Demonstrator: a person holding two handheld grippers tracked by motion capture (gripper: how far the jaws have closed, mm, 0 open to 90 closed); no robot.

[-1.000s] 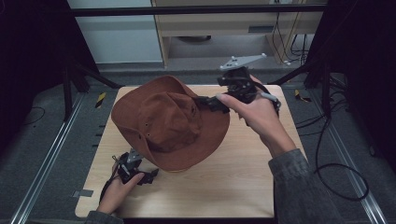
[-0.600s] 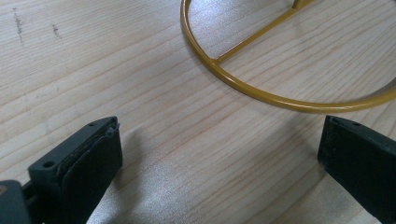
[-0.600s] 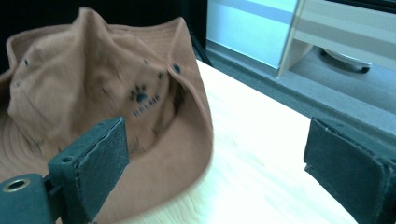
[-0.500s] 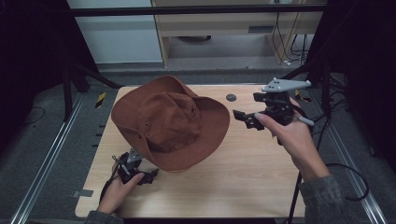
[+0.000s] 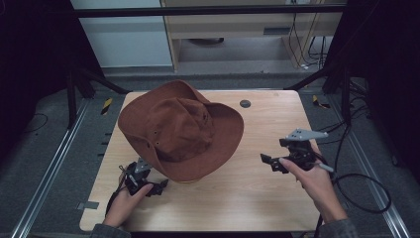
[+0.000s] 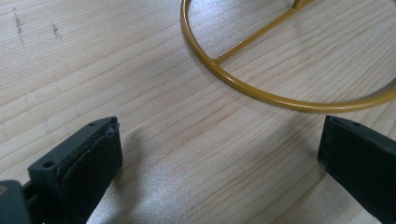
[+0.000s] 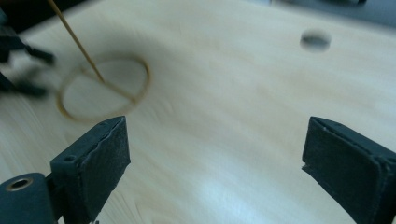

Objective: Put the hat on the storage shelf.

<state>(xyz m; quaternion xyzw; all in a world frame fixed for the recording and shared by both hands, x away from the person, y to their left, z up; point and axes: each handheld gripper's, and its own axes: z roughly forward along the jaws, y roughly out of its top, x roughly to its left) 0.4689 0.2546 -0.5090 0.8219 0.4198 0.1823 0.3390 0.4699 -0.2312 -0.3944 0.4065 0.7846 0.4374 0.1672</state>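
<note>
- High view: the right tongs (image 5: 271,163), spread and empty, are now hovering over bare desk (image 5: 277,208), having let go of the brown hat (image 5: 181,130) — placement looks finished.
- The hat is perching on a yellow wire stand (image 6: 280,95) at desk centre-left.
- The left tongs (image 5: 161,186), spread, are resting just beside the brim — nothing is blocking them.

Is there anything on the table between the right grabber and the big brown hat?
Nothing visible does. Bare wooden table lies between the right gripper, its fingers open, and the brown hat. The hat rests on a thin gold stand.
</note>
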